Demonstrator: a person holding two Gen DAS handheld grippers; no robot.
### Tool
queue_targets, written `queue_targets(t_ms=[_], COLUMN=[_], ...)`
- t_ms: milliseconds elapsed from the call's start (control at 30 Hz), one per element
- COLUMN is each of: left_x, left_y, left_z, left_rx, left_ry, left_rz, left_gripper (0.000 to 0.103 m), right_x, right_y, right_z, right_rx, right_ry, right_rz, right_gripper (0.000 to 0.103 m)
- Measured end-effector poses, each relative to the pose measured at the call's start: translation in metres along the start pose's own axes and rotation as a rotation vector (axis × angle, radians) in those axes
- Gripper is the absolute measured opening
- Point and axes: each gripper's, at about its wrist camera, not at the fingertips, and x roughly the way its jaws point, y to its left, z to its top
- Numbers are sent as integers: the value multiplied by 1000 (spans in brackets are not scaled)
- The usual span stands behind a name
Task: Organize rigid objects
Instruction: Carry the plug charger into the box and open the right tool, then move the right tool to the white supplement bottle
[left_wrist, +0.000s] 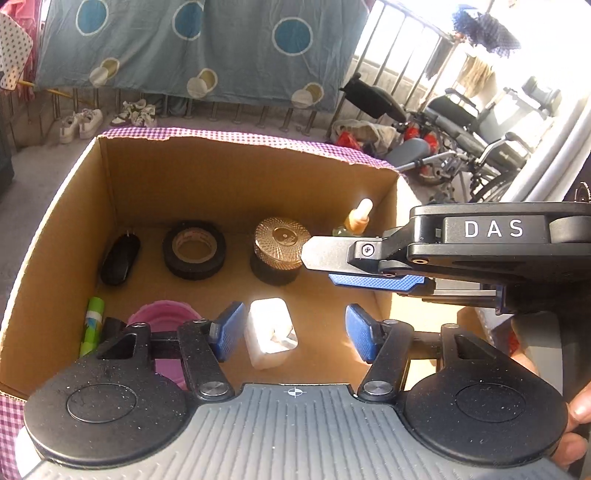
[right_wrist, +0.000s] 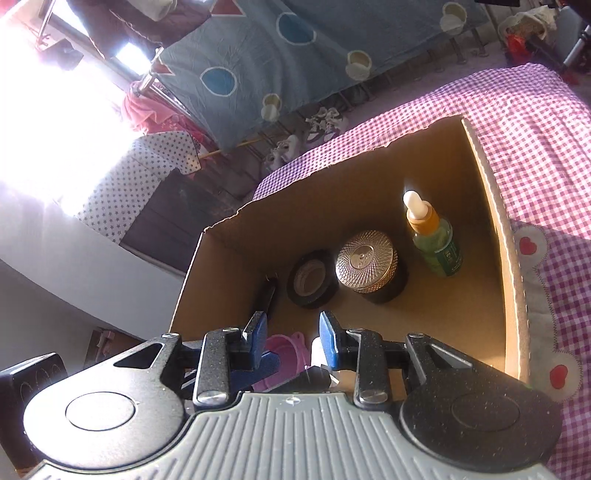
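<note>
- The open brown cardboard box (left_wrist: 66, 206) sits on a pink-and-white checked cloth (right_wrist: 535, 122).
- Along the far wall of the box stand, from left to right in the left wrist view, a black oval computer mouse (left_wrist: 120, 260), a black roll of tape (left_wrist: 194, 249), a round black jar with a patterned gold lid (left_wrist: 280, 251) and a green glass dropper bottle with an orange collar and a white bulb (right_wrist: 434, 240), which is upright near the right wall.
- Nearer the camera lie a pink round plastic container (left_wrist: 162, 321) and, at the left wall, a green and white tube (left_wrist: 92, 325).
- The left gripper (left_wrist: 291, 332) hangs over the box with its blue pads apart; a white rectangular plastic container (left_wrist: 269, 332) lies on the box floor between them, untouched by either pad.
- The right gripper (right_wrist: 291, 339) reaches over the right edge of the box, its jaws partly apart with nothing pressed between them.
- A person's fingers (left_wrist: 576, 410) show at the right edge of the left wrist view.
</note>
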Motion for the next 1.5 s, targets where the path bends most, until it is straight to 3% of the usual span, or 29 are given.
queue_targets(t_ms=[133, 267, 367, 533, 933, 1200, 1500], left_x=[-34, -66, -86, -105, -122, -86, -60], left_y=[-16, -22, -21, -8, 38, 66, 74], left_z=[-9, -24, -38, -58, -74, -76, -77], left_rx=[87, 146, 179, 175, 24, 3, 1], left_ry=[-82, -158, -182, -190, -242, -125, -53], left_rz=[-5, -13, -17, -6, 67, 174, 178], left_gripper=[78, 99, 102, 102, 102, 100, 83], right_x=[-46, -89, -106, -102, -56, -9, 31], right_y=[11, 21, 27, 36, 76, 104, 109], right_z=[-22, -50, -70, -93, -115, -120, -113], right_rx=[-2, -20, -33, -20, -71, -92, -97], right_ry=[-113, -212, -241, -204, -64, 42, 99], right_rz=[50, 74, 75, 68, 81, 90, 31], right_gripper=[36, 46, 50, 54, 58, 59, 59])
